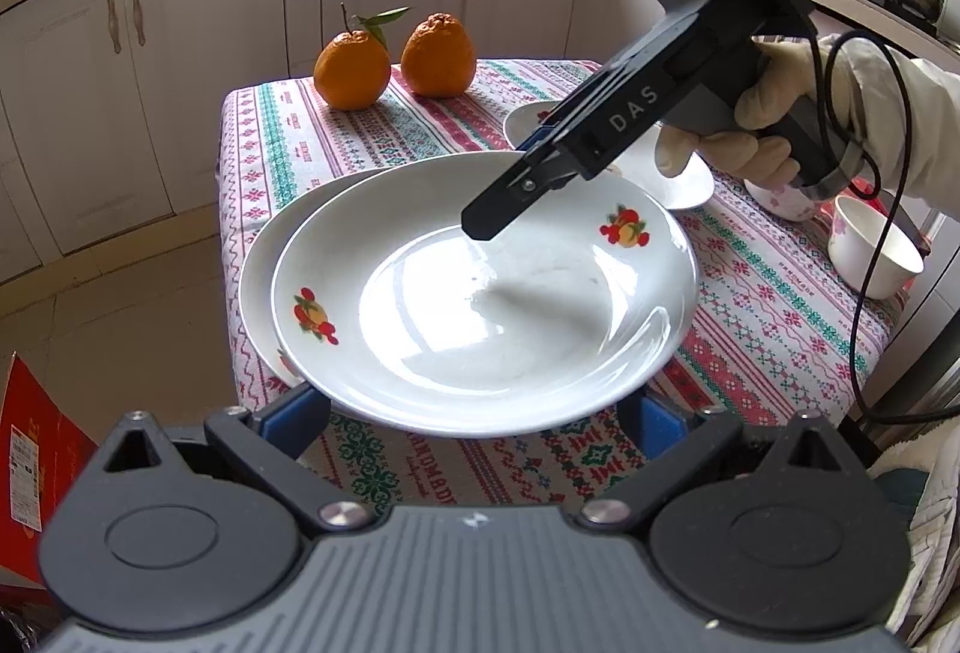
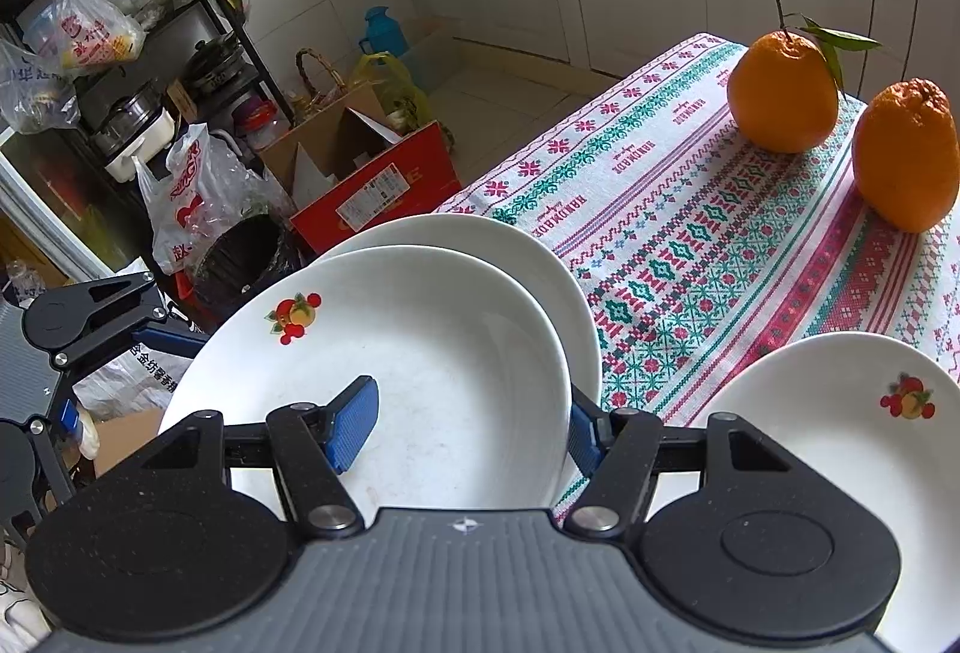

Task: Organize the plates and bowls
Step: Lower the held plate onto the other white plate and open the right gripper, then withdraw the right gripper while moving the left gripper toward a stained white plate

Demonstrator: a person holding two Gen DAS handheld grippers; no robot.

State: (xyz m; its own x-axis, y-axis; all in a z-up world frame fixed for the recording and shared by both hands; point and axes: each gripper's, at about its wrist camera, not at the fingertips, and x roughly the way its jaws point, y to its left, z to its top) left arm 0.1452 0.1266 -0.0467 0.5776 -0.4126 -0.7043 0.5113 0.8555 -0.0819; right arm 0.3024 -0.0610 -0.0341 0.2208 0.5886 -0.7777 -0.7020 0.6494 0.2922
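Left wrist view
Left gripper (image 1: 474, 413): jaws wide, one blue pad either side of the near rim of the top plate (image 1: 480, 287); whether the pads touch the rim cannot be told.
Right gripper (image 1: 528, 185): comes in from the upper right, held by a gloved hand (image 1: 738, 125); its dark finger lies over the top plate's far inner slope, the second finger hidden behind the rim.
Top plate: white, fruit print on two sides, sitting in a second plate (image 1: 264, 257) whose rim shows at the left.
Table (image 1: 774, 317): patterned cloth, the plate pair at its near left corner, overhanging the edge.
Oranges (image 1: 396, 62): two, side by side at the far end, well apart from the plates.
Third plate (image 1: 684, 185): behind the right gripper, mostly hidden.
Bowls (image 1: 870, 245): two at the right edge, one partly behind the hand.

Right wrist view
Right gripper (image 2: 471, 425): jaws wide, straddling the top plate's (image 2: 420, 365) rim, left pad (image 2: 354, 422) inside the plate, right pad outside the rim; no clamping contact can be made out.
Second plate (image 2: 540, 257): under the top plate, rim showing beyond it.
Third plate (image 2: 840, 425): alone at the lower right, near the pair but apart.
Left gripper (image 2: 90, 353): at the left edge, beside the plate's far rim.
Oranges (image 2: 840, 131): upper right on the cloth.
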